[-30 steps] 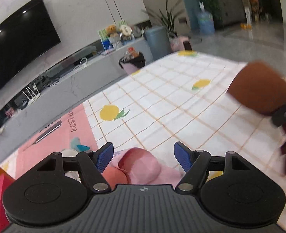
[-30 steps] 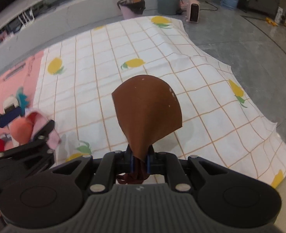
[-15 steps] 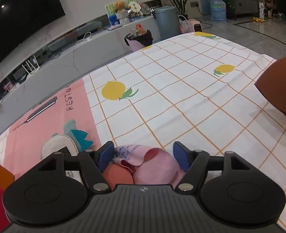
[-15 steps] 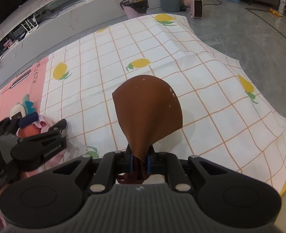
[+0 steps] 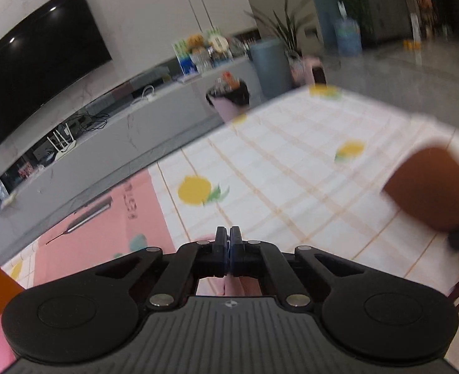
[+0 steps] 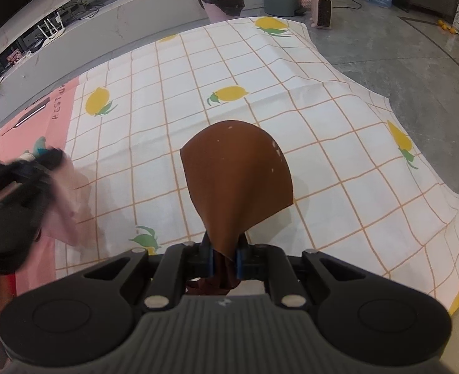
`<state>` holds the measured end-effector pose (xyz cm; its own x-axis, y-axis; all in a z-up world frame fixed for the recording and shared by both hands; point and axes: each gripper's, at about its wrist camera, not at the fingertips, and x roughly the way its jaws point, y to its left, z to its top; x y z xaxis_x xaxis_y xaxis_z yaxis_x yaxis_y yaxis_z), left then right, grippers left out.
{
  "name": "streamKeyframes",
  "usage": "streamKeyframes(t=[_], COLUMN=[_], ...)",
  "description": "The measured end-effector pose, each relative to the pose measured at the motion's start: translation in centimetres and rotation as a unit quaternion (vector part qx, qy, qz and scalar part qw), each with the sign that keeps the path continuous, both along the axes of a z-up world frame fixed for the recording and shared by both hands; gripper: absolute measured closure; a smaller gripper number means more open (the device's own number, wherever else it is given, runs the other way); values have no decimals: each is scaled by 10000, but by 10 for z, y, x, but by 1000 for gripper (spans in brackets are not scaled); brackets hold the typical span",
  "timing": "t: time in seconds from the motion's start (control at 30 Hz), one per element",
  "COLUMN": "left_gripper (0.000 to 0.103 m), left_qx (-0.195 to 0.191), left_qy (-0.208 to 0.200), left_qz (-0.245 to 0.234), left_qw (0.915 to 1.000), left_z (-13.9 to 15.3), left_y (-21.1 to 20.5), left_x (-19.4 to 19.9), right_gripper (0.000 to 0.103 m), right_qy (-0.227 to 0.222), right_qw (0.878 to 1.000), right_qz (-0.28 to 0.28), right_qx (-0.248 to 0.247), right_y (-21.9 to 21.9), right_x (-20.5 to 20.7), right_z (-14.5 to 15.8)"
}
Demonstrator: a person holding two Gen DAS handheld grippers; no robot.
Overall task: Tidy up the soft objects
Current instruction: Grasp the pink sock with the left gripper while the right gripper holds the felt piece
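Brown fabric (image 6: 235, 171) stands in a domed fold above the right gripper (image 6: 223, 258), its lower corner bunched and pinched between the blue pads while the rest rises clear of the lemon-print tablecloth (image 6: 323, 93) — light enough, it appears, to hold its own shape. At the left edge of the right wrist view, a pink cloth (image 6: 67, 199) hangs limp from the left gripper (image 5: 228, 249), whose jaws have just been closing and now meet with a thin fold of that cloth caught between them; part of it shows pink under the linkage. Both pieces look soft and thin, likely to droop, swing and slip if held by too little material, so a gathered corner or folded edge seems the safest hold. Beyond the table — a pink mat (image 5: 105, 218), a wall-mounted television (image 5: 39, 62) and a lined waste bin (image 6: 223, 3).
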<state>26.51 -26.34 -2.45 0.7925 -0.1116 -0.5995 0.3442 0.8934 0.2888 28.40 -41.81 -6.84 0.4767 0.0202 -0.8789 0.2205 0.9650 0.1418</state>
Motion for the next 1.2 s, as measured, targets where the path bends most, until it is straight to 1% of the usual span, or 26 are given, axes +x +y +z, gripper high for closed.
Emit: streamKeyframes(t=[0.07, 0.13, 0.17, 0.23, 0.3, 0.4, 0.47, 0.5, 0.6, 0.67, 0.73, 0.77, 0.8, 0.83, 0.87, 0.9, 0.97, 1.0, 1.07, 1.1, 1.13, 1.2], left_gripper=[102, 102, 102, 102, 102, 102, 101, 102, 101, 98, 78, 73, 60, 38, 27, 21, 21, 20, 16, 15, 15, 15], left_qx=[-490, -894, -1033, -1180, -1245, -1200, -1177, -1144, -1180, -1208, -1168, -1154, -1157, -1161, -1137, -1089, -1000, -1019, -1094, -1097, -1061, -1042], left_qy=[-100, -159, -132, -20, 152, 537, 884, 1006, 1171, 1253, 1247, 1243, 1240, 1244, 1242, 1206, 1010, 864, 693, 758, 916, 1195], left_qz=[-50, -109, -102, -19, 64, 223, 267, 289, 297, 267, 304, 293, 284, 286, 296, 310, 294, 243, 162, 122, 123, 270], left_qw=[9987, 9958, 9945, 9930, 9921, 9911, 9887, 9879, 9856, 9844, 9848, 9851, 9851, 9850, 9853, 9862, 9894, 9907, 9914, 9910, 9901, 9870], left_z=[21, 38, 43, 46, 40, 15, -6, -15, -32, -39, -43, -43, -43, -41, -40, -38, -33, -31, -31, -33, -37, -47], left_y=[9, 18, 23, 33, 44, 62, 70, 73, 81, 82, 83, 83, 82, 81, 81, 80, 79, 81, 86, 87, 87, 89], left_x=[-11, -24, -33, -46, -60, -78, -84, -87, -92, -94, -95, -94, -98, -100, -103, -108, -116, -121, -127, -126, -123, -117], right_gripper=[93, 93, 93, 92, 92, 90, 80, 79, 79, 81, 81, 81, 81, 81, 81, 81, 81, 81, 81, 81, 81, 81], right_qy=[14, 29, 38, 59, 80, 93, 99, 107, 38, -18, -59, -51, -15, 35, 88, 135, 183, 191, 231, 261, 303, 392], right_qw=[10000, 10000, 10000, 10000, 9999, 9997, 9996, 9994, 9982, 9986, 9990, 9989, 9987, 9985, 9984, 9985, 9989, 9991, 9993, 9992, 9990, 9981], right_qz=[-19, -7, 15, 65, 120, 187, 212, 224, 240, 276, 328, 370, 420, 461, 477, 467, 394, 343, 284, 292, 316, 401], right_qx=[-34, -36, -33, -46, -87, -138, -175, -237, -549, -442, -291, -274, -275, -279, -276, -265, -196, -134, -63, -82, -129, -244], right_y=[-1, -1, -1, 1, 4, 7, 9, 11, 17, 17, 18, 20, 21, 23, 24, 24, 21, 18, 16, 16, 17, 23], right_x=[0, -1, -1, -1, -1, -1, -1, -2, -5, -7, -9, -9, -8, -6, -5, -3, -2, -1, -1, -1, 0, 1], right_z=[0, 0, 0, -1, -1, -1, 0, 1, 6, 8, 9, 9, 7, 5, 2, 0, -3, -3, -5, -6, -7, -10])
